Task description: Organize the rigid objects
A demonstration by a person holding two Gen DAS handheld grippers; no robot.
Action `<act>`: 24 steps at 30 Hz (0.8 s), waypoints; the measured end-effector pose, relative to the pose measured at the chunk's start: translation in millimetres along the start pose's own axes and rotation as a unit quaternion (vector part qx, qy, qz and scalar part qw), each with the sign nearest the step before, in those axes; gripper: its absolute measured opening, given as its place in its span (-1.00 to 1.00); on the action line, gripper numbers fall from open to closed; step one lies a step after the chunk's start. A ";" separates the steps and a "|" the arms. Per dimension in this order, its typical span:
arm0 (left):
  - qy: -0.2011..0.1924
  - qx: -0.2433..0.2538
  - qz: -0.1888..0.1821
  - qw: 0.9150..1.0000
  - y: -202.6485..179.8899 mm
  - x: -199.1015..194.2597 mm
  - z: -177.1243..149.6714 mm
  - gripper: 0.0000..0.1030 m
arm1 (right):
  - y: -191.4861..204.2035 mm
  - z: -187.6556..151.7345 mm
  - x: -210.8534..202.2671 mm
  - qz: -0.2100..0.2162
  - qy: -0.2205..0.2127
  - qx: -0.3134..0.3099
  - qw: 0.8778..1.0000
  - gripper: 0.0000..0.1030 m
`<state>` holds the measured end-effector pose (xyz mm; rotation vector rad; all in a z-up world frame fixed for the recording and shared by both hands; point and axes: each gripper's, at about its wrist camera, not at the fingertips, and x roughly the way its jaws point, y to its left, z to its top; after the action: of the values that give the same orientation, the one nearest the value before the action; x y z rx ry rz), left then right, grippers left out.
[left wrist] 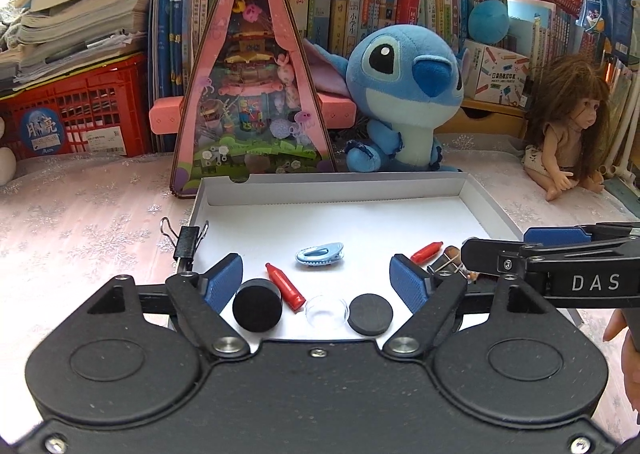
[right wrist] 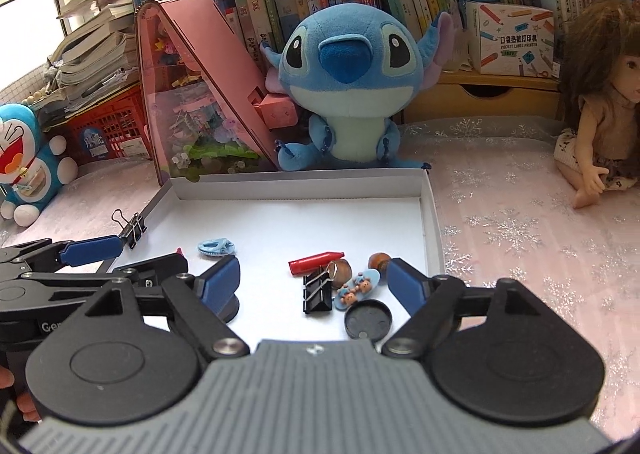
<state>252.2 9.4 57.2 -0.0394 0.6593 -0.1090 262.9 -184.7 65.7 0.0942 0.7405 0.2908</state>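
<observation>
Holding both my grippers, left gripper (left wrist: 316, 280) and right gripper (right wrist: 314, 280), spread apart over the white tray (left wrist: 340, 190), two red crayons inside, near crayon (left wrist: 285, 287) tip pointing away from me, other crayon (right wrist: 316, 263) lying sideways, two black clips.

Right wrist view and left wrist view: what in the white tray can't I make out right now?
- Second red cap, right wrist view: only its tip shows behind the left gripper.
- Nut, left wrist view: partly behind the right gripper.
- Black disc, right wrist view: mostly under the right gripper's finger.

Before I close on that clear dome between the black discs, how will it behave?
The clear dome looks smooth and rounded, so the open left gripper may squeeze it out sideways. It seems thin and light, likely to skid on the white tray.
</observation>
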 end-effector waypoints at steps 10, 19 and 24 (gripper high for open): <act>-0.030 0.007 -0.002 1.000 -5.8 -42.0 -13.7 0.59 | 6.9 -18.7 -34.1 -0.016 -0.037 -0.014 0.999 0.83; -0.033 -0.007 -0.013 0.999 -5.2 -75.6 -49.6 0.61 | 10.3 -51.9 -59.0 -0.034 -0.059 -0.031 0.997 0.85; -0.031 0.002 -0.004 1.000 -7.8 -84.2 -73.7 0.61 | 8.9 -75.8 -70.2 -0.036 -0.067 -0.025 0.997 0.86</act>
<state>140.2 11.1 50.8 -0.0423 0.5972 -0.1162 160.4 -198.1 57.3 0.0382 0.6015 0.2314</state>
